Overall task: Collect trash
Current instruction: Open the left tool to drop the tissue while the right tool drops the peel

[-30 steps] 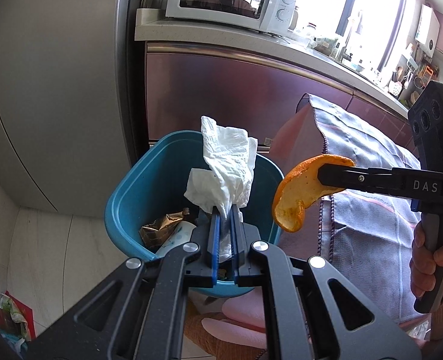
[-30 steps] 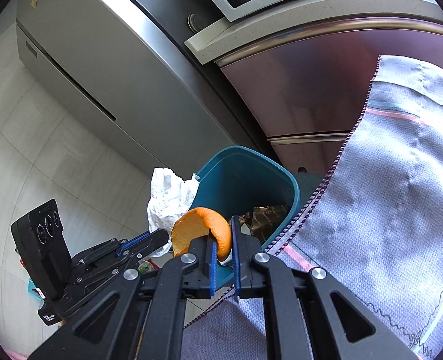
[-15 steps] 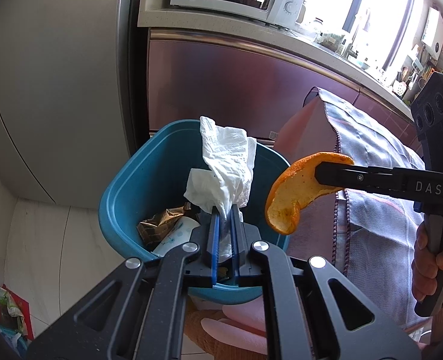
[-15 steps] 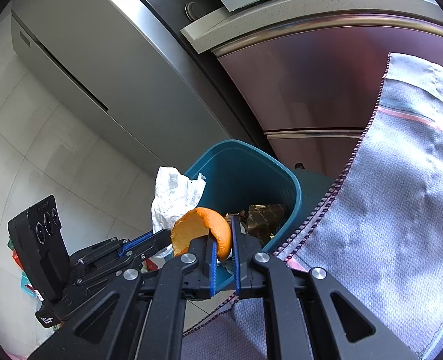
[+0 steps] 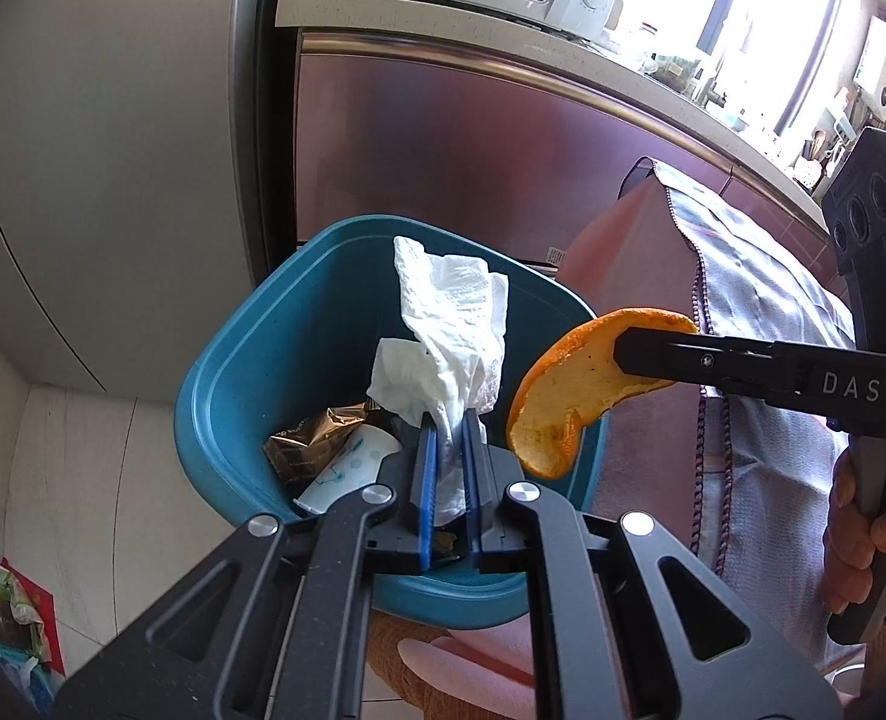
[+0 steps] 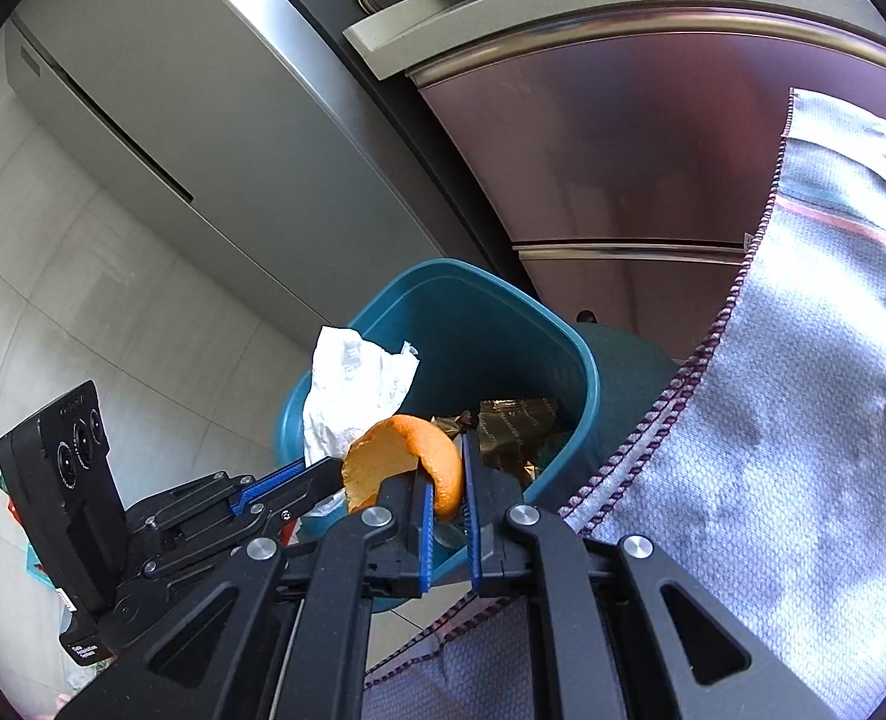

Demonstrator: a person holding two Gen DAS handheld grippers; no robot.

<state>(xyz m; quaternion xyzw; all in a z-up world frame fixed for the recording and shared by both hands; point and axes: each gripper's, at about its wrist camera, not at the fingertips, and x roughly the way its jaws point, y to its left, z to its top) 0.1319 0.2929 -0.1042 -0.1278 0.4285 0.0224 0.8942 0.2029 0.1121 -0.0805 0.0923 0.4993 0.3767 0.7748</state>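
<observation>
The left tongs [image 5: 445, 456] pinch a crumpled white tissue [image 5: 443, 348] by its lower end, so the paper stands up from the pads, its long axis roughly upright and leaning slightly away from the camera, over the open mouth of the teal bin [image 5: 233, 360]. The right tongs [image 6: 445, 504] are pressed on an orange peel [image 6: 407, 456], a curved strip held near one end; in the left view the peel [image 5: 568, 384] arcs from the pads down and to the left, its pale inner side facing the camera and its free tip hanging near the bin's right rim. The bin holds a brown wrapper [image 5: 308, 441] and a pale packet [image 5: 353, 468], with room left above them. To do the drop well, each piece should probably be carried further toward the middle of the opening before the pads part; the peel looks the riskier, since its tip hangs by the rim beside the grey cloth [image 6: 802, 420] and could land outside. The tissue is light and may cling to a pad, so a small shake after opening would help. Lowering both pieces into the mouth first should keep them from drifting.
</observation>
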